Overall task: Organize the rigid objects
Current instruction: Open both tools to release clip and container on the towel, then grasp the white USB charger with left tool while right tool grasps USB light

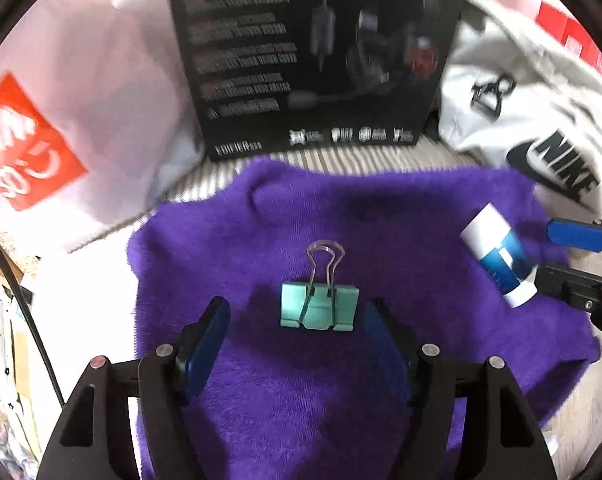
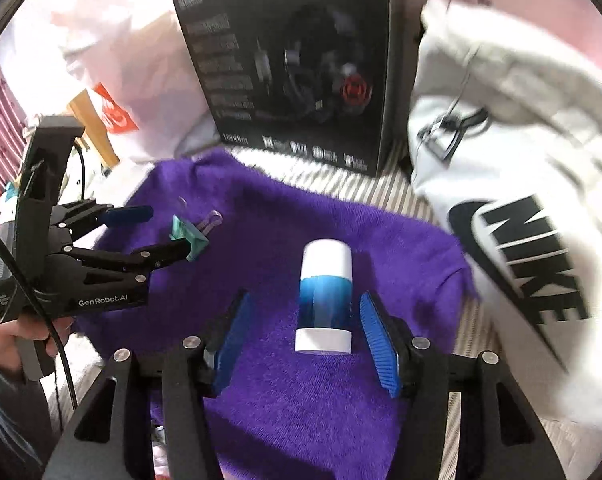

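I have both grippers wide open and empty over the purple towel (image 1: 341, 216): left gripper (image 1: 297, 340) straddling the light, stiff binder clip (image 1: 319, 306), best pinched across its flat body, right gripper (image 2: 301, 340) flanking the smooth, roll-prone tube (image 2: 325, 296), best pinched mid-barrel.

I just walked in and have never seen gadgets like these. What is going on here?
A person holds a two-fingered gripper in each hand over a purple cloth. The left gripper is open around a green binder clip; the right gripper is open around a blue and white tube. Both things lie on the cloth, neither gripped yet. A black box and a white hoodie sit behind.
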The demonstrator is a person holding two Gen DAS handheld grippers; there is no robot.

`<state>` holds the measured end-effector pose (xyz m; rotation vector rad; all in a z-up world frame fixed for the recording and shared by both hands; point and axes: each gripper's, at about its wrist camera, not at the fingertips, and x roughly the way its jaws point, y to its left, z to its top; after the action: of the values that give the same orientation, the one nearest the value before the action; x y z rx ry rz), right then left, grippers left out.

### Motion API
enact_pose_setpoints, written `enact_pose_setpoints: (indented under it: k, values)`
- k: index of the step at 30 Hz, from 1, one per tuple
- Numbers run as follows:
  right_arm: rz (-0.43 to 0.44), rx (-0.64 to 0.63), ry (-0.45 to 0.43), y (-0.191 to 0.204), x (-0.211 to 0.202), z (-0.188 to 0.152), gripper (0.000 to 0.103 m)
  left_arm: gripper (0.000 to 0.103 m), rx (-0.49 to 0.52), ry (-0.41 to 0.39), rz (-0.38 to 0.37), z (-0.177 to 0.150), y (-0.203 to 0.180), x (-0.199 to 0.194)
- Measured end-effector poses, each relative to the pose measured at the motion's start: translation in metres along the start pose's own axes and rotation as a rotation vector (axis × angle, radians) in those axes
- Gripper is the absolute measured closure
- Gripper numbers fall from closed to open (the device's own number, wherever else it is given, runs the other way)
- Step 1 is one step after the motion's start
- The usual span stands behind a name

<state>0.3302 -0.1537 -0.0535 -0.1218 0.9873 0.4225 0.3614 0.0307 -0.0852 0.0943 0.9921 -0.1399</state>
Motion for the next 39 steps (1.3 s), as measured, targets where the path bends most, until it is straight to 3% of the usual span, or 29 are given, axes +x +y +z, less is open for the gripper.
enact_pose_setpoints:
  k: [4, 8, 19, 25, 33, 34, 39]
  values:
    - [-0.021, 0.016, -0.058, 0.002, -0.030, 0.002, 0.041, 0.035, -0.016, -0.044, 0.030, -0.002, 0.003, -0.029]
    - [-0.018, 0.065, -0.087, 0.002, -0.056, -0.012, 0.039, 0.035, -0.010, -0.055, 0.032, -0.025, 0.002, -0.059]
    - [-0.108, 0.129, -0.079, 0.042, -0.105, -0.107, 0.039, 0.035, -0.125, -0.062, -0.013, -0.115, 0.011, -0.109]
    - [-0.059, 0.175, -0.094, 0.052, -0.120, -0.138, 0.038, 0.035, -0.169, -0.018, -0.060, -0.147, -0.003, -0.094]
    - [-0.046, 0.206, -0.034, 0.045, -0.103, -0.170, 0.038, 0.038, -0.177, 0.047, 0.008, -0.151, -0.015, -0.059]
    - [-0.048, 0.211, -0.029, 0.042, -0.100, -0.173, 0.038, 0.042, -0.168, 0.041, 0.025, -0.152, -0.015, -0.057]
    - [-0.046, 0.224, -0.001, 0.030, -0.091, -0.186, 0.038, 0.040, -0.172, 0.033, 0.052, -0.161, -0.002, -0.065]
